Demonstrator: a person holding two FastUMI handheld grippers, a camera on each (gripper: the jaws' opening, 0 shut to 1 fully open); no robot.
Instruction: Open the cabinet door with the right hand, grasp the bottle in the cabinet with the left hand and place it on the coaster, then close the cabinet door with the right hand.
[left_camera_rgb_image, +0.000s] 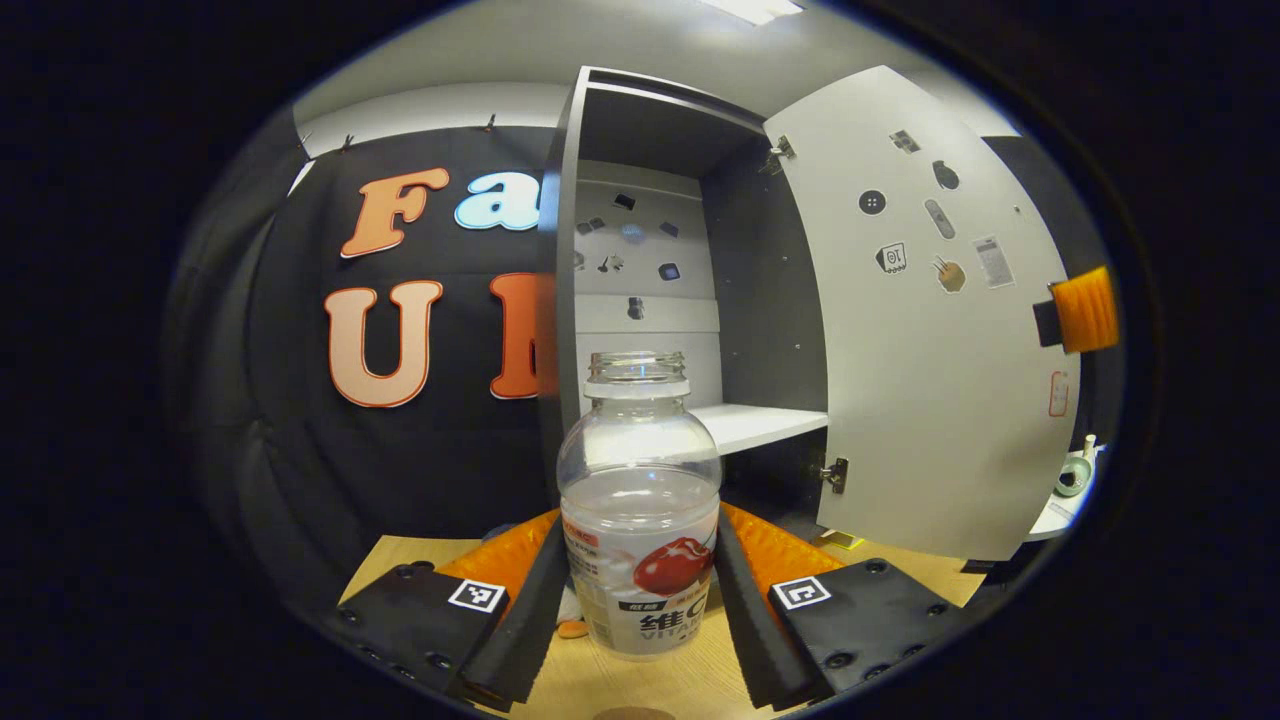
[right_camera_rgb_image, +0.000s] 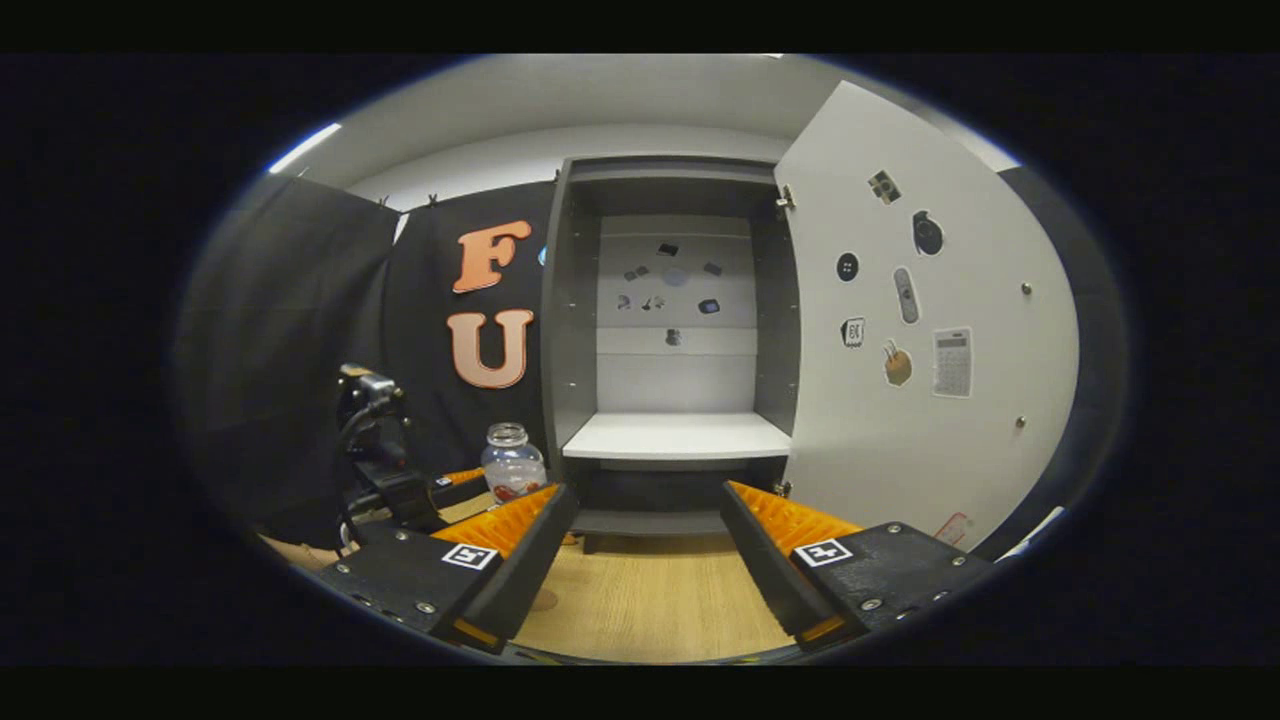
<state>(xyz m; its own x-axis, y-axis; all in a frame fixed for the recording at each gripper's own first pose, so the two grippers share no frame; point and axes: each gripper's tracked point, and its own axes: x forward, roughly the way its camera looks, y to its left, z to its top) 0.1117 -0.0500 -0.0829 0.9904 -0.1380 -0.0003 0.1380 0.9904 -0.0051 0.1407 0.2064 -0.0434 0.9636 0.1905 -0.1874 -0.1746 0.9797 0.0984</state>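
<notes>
The cabinet (right_camera_rgb_image: 672, 330) stands wide open at the back of the wooden table (right_camera_rgb_image: 650, 600), its pale door (right_camera_rgb_image: 920, 330) swung out to the right and dotted with small stickers; more stickers sit on the cabinet's back panel. The white shelf (right_camera_rgb_image: 676, 436) inside is bare. In the left gripper view the same door (left_camera_rgb_image: 930, 330) hangs open to the right of the cabinet (left_camera_rgb_image: 650, 250), hinges showing along its inner edge, and a part of the right gripper (left_camera_rgb_image: 1085, 310) pokes in at the door's far edge. Beyond the door, at the far right, a white ledge carries a small roll of tape (left_camera_rgb_image: 1073, 478).

The bottle (left_camera_rgb_image: 640, 510) stands upright, uncapped, between the fingers of the left gripper (left_camera_rgb_image: 640, 590). The fingers flank its lower labelled part closely on both sides, but I cannot tell whether they press on it. A small brownish disc peeks out at the bottle's base on the left. In the right gripper view the bottle (right_camera_rgb_image: 512, 464) stands on the table left of the cabinet, with the left gripper (right_camera_rgb_image: 455, 480) around it.

The right gripper (right_camera_rgb_image: 645, 560) has its fingers spread wide with nothing between them, pointed at the cabinet's lower opening.

The tabletop is light wood grain, the booth draped in black cloth, with a white ceiling above.
</notes>
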